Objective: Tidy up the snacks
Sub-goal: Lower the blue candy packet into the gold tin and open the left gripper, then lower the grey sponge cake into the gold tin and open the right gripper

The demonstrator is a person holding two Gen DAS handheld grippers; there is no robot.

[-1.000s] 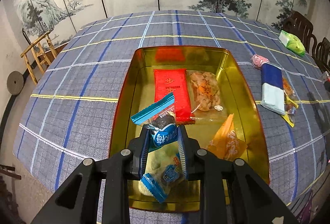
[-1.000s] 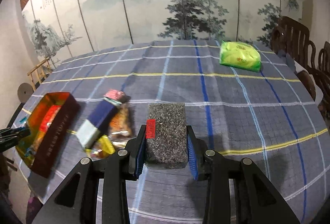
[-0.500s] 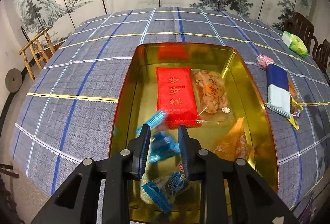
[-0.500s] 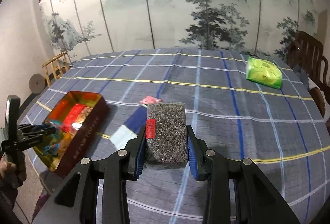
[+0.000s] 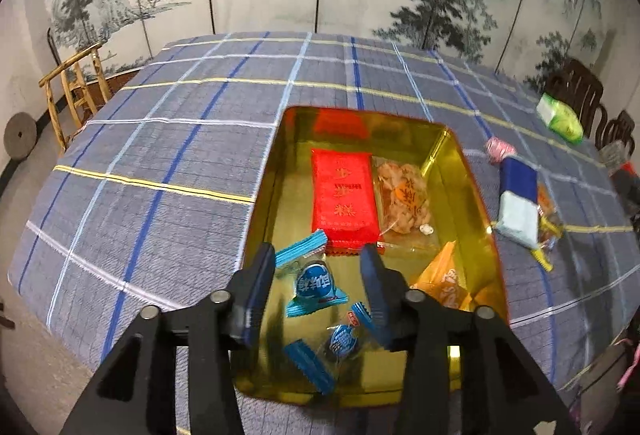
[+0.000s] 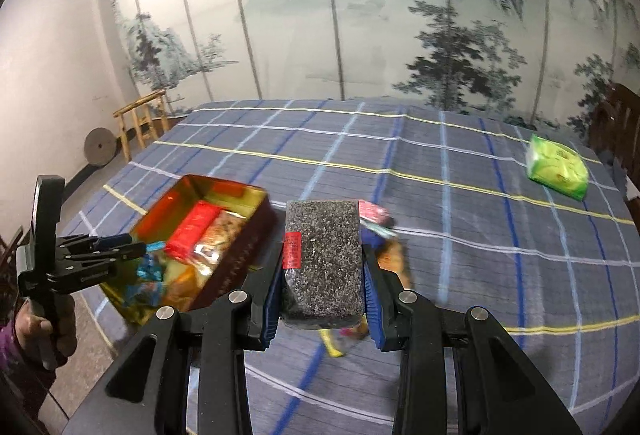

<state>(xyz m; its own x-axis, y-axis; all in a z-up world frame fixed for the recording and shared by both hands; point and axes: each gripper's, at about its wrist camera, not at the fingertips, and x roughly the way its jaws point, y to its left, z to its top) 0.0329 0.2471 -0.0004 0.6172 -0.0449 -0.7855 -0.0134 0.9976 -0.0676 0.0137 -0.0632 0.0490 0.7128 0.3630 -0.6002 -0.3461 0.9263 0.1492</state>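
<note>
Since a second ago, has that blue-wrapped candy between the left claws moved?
Yes. The blue candy has dropped from the opening left gripper onto the gold tin's floor, just below the red packet.

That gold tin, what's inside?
The gold tin holds a red packet, clear cracker bag, orange pouch and two blue candies. Its near corners are hidden.

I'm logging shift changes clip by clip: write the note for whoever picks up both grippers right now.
Left gripper: fingers opening above the tin, nothing held; blue candy lies in the tin.
Right gripper: shut on the speckled dark pack, in the air beside the tin.
Done: red pack, cracker bag, orange pack and candies are in.
Left: speckled pack, the pile right of the tin, green pack.
</note>
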